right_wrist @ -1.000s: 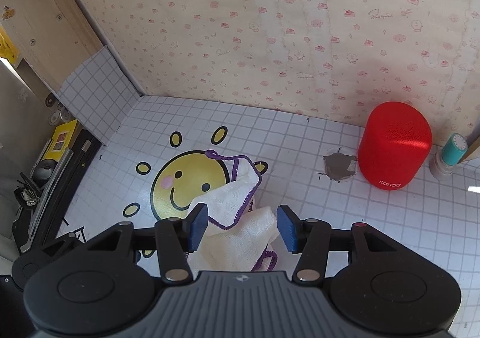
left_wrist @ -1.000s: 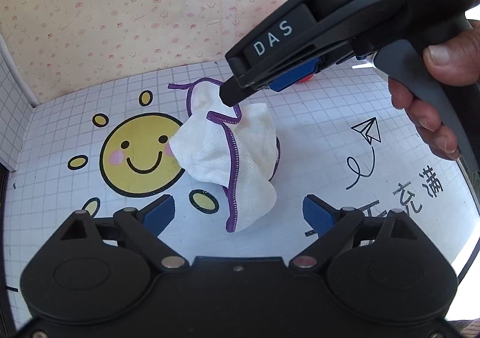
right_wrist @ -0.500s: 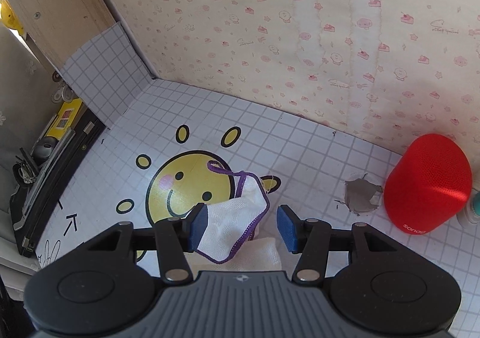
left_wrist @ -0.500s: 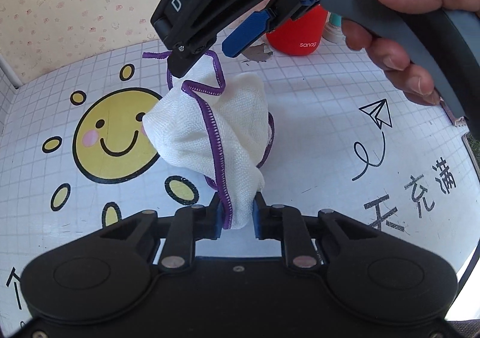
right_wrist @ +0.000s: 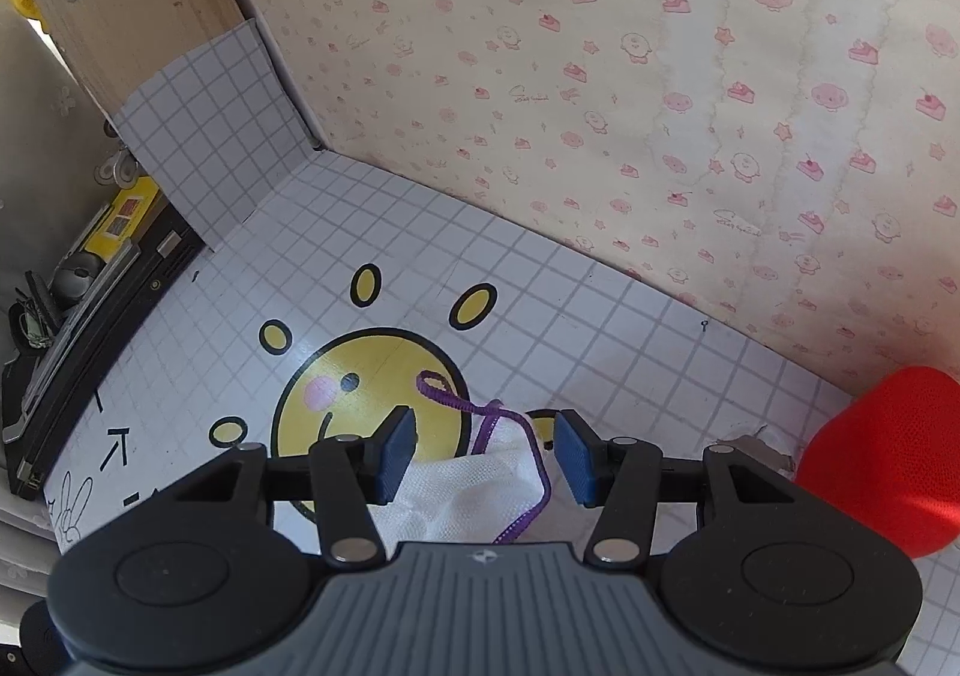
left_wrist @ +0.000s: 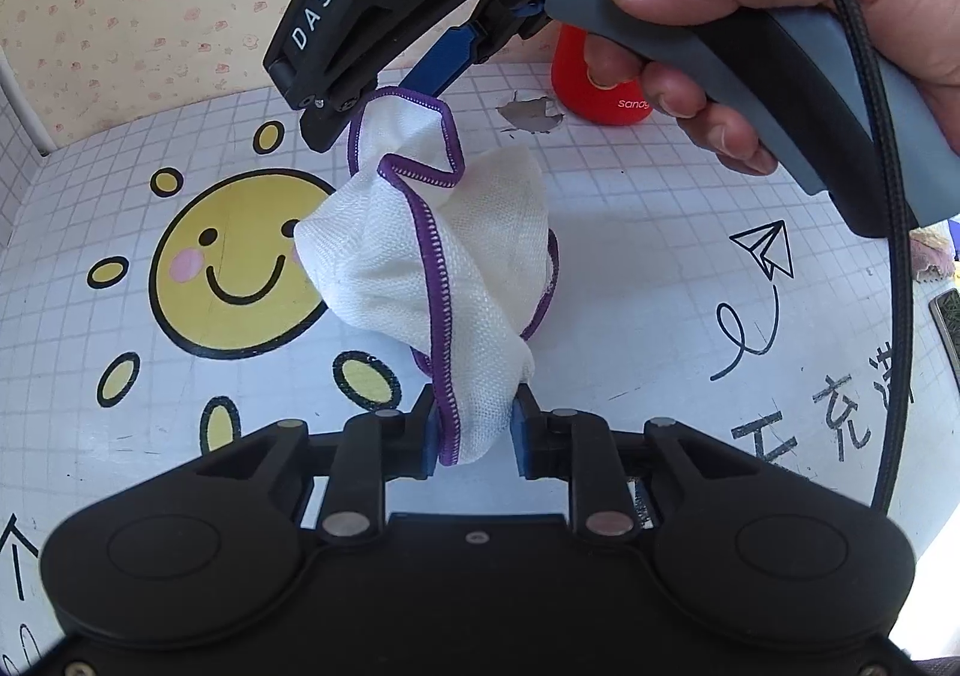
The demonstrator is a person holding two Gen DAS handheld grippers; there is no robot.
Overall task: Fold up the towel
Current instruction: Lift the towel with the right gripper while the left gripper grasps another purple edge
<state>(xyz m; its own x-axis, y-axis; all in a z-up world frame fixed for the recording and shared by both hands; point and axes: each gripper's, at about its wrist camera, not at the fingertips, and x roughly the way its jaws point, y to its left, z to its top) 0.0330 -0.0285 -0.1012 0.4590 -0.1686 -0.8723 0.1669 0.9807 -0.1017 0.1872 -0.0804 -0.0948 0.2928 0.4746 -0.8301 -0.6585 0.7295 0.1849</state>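
we see the white, purple-edged towel (left_wrist: 456, 268) lifted above the sun-face mat (left_wrist: 630, 268). our left gripper (left_wrist: 473, 424) pinches its near lower corner; our right gripper (right_wrist: 485, 457), pads set wide, has the far upper corner between them. red speaker (right_wrist: 882, 460) stands far right.

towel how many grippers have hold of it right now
2. The left gripper pinches the towel at its lower end; the right gripper appears to hold its top corner.

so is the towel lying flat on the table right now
No, the towel hangs bunched above the table, pinched by the left hand-held gripper.
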